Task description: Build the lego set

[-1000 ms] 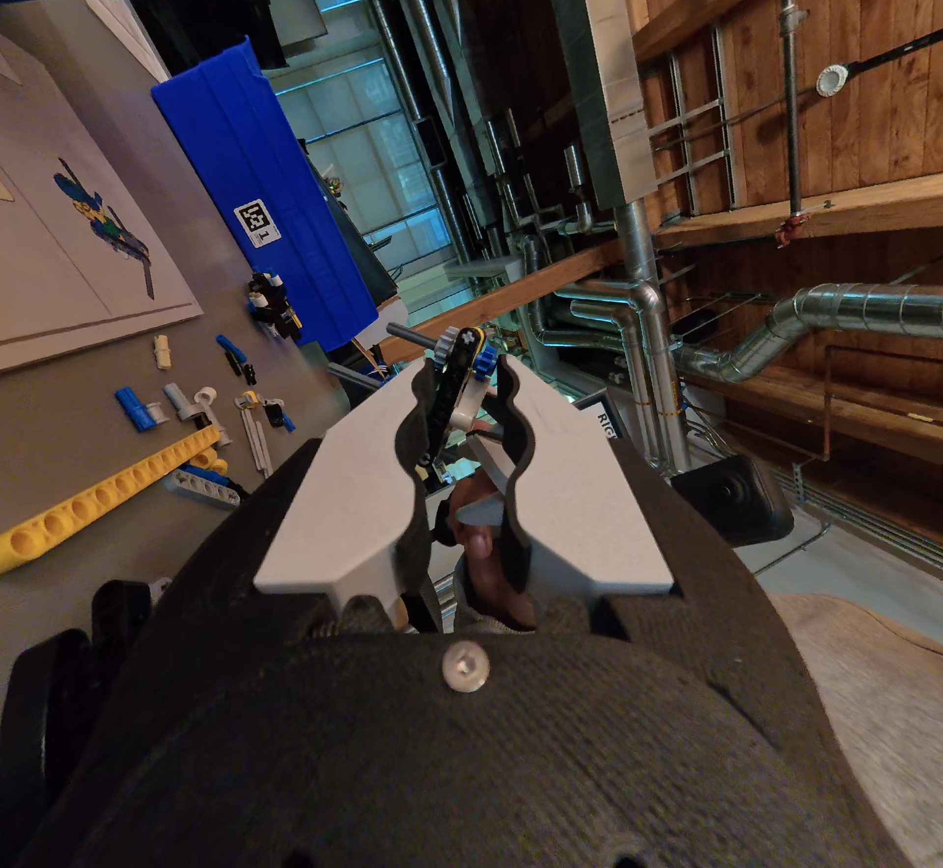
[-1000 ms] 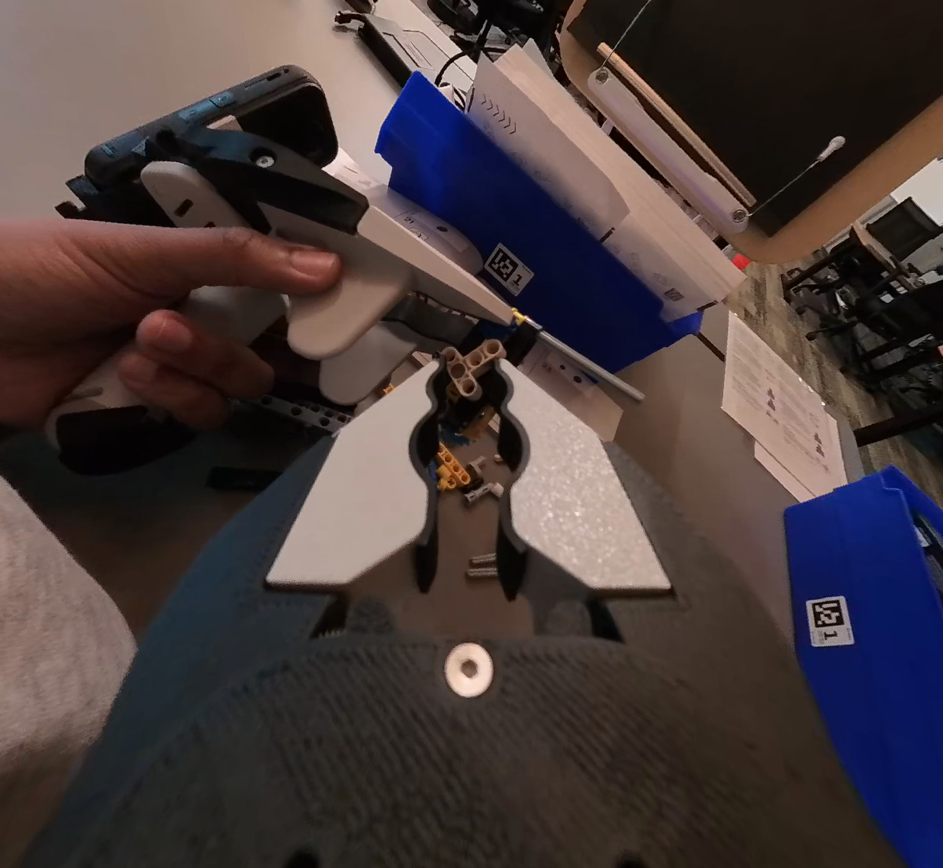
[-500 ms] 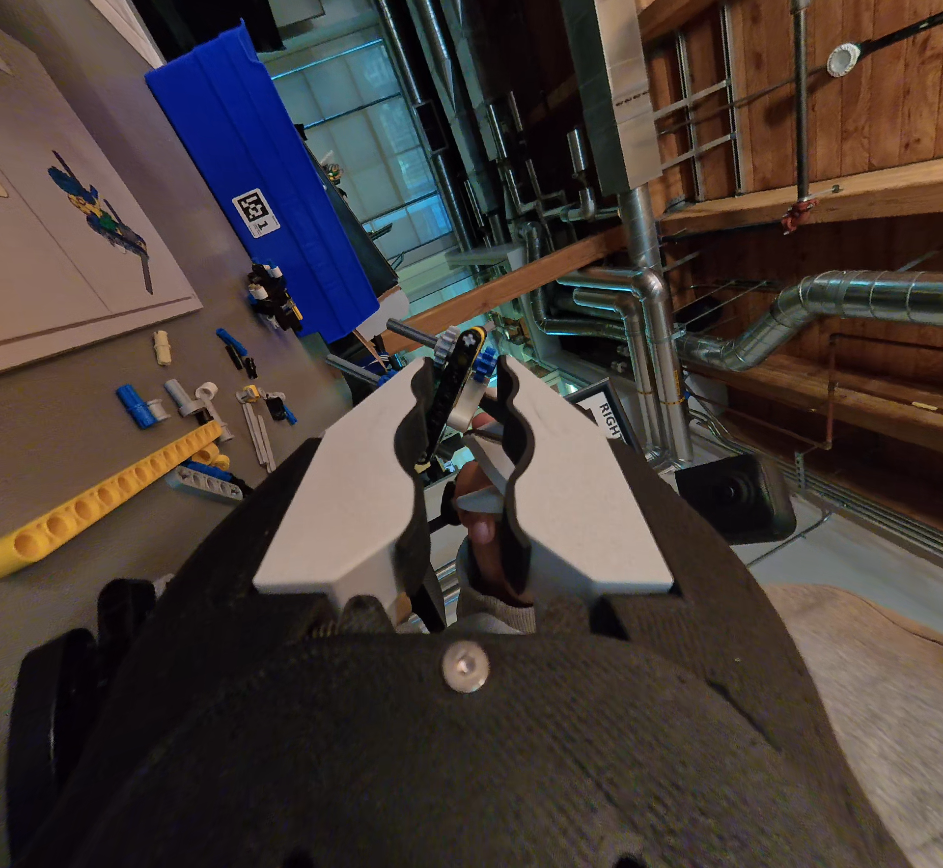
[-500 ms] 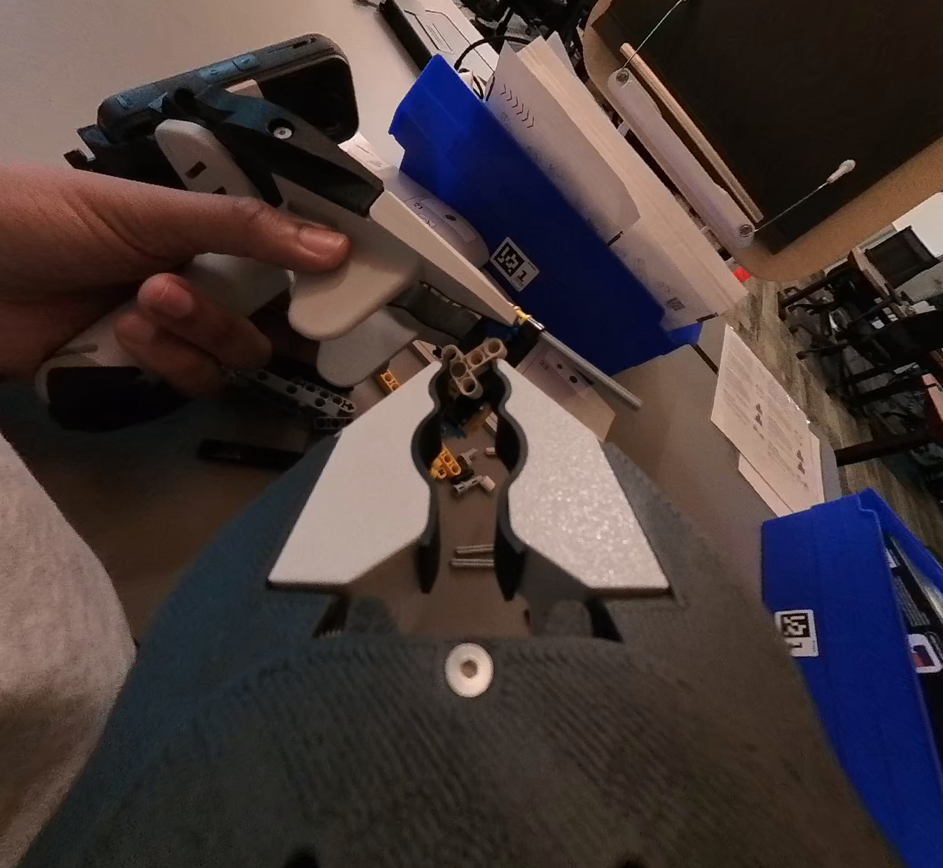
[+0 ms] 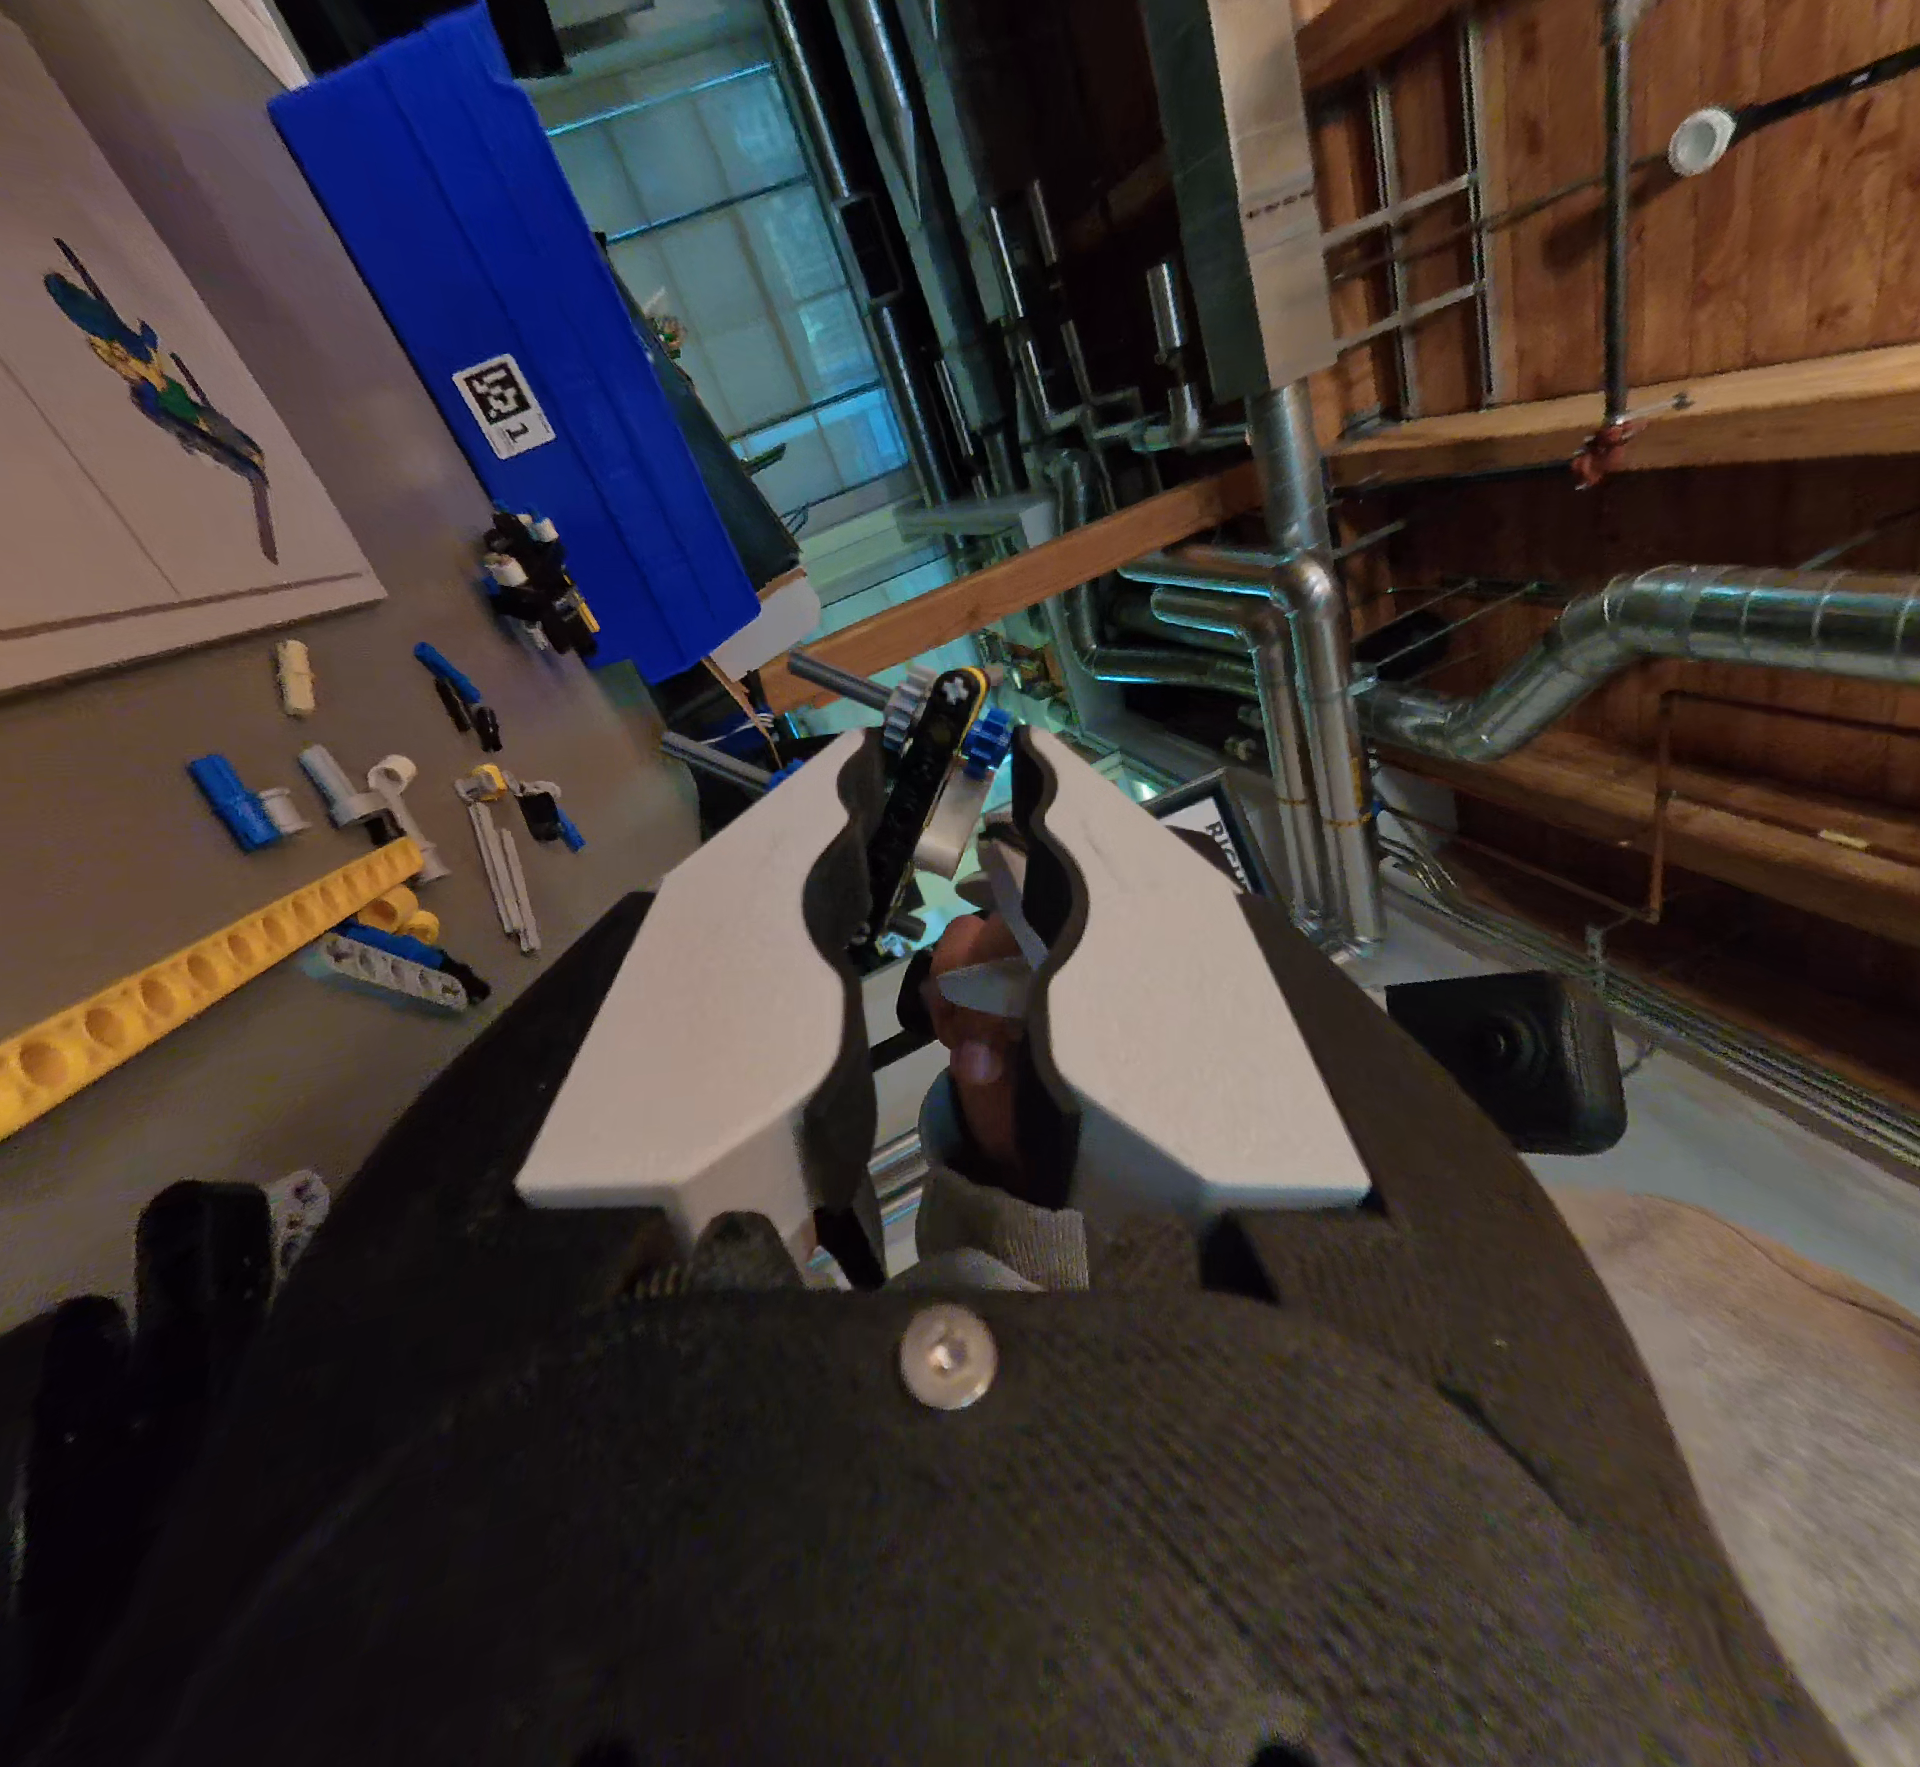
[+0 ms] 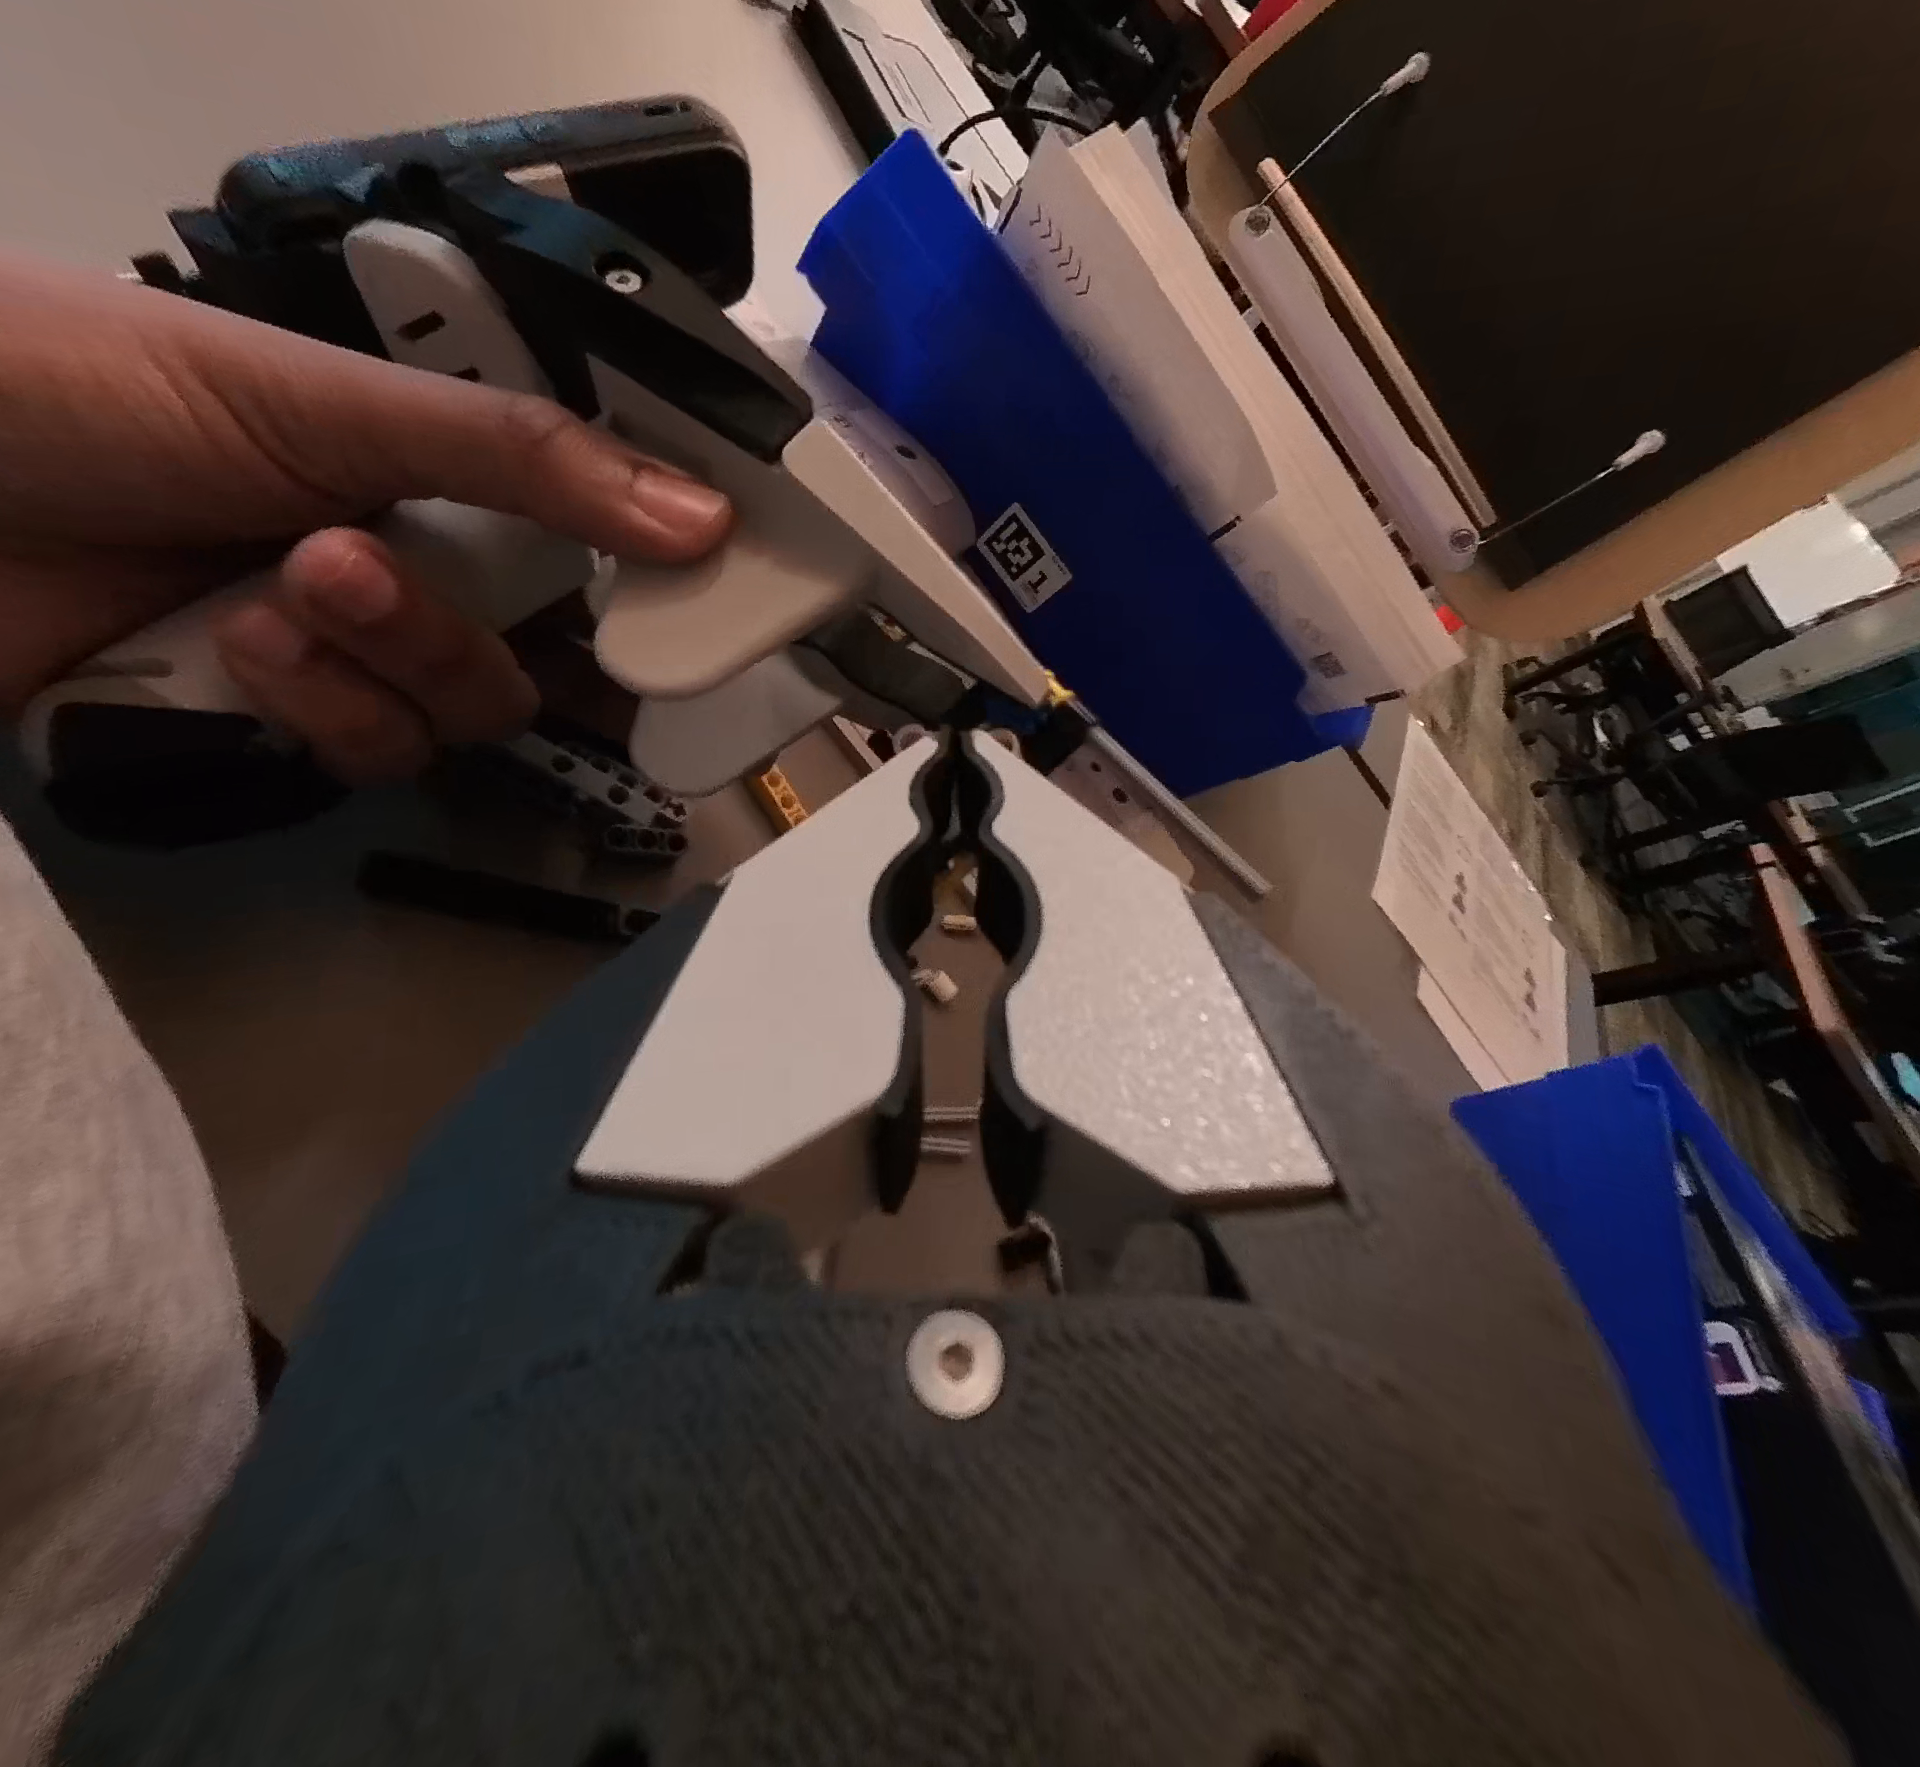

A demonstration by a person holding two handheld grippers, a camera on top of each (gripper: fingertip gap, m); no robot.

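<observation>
My left gripper [image 5: 940, 751] is shut on a black lego assembly [image 5: 914, 813] with a grey gear, a blue gear and a grey axle [image 5: 831, 675], held in the air. In the right wrist view a hand [image 6: 312, 491] holds that left gripper [image 6: 1023, 694], and the axle [image 6: 1195, 834] sticks out past it. My right gripper [image 6: 956, 746] has its jaws almost together, with its tips right against the assembly. No piece shows between the right gripper's tips. Its fingers [image 5: 1003, 896] show behind the assembly in the left wrist view.
Loose parts lie on the grey table: a long yellow beam [image 5: 208, 969], blue and white pins [image 5: 249, 803], a black beam [image 6: 499, 886]. An instruction sheet [image 5: 135, 429], a blue bin [image 6: 1091, 512], a second blue bin [image 6: 1662, 1302] and papers [image 6: 1465, 896] stand around. The tips of both grippers are at nearly the same place.
My right gripper moved forward up to the assembly in my left gripper. Its jaws narrowed, and the tan connector it held at its tips no longer shows. The left gripper kept its grip.
</observation>
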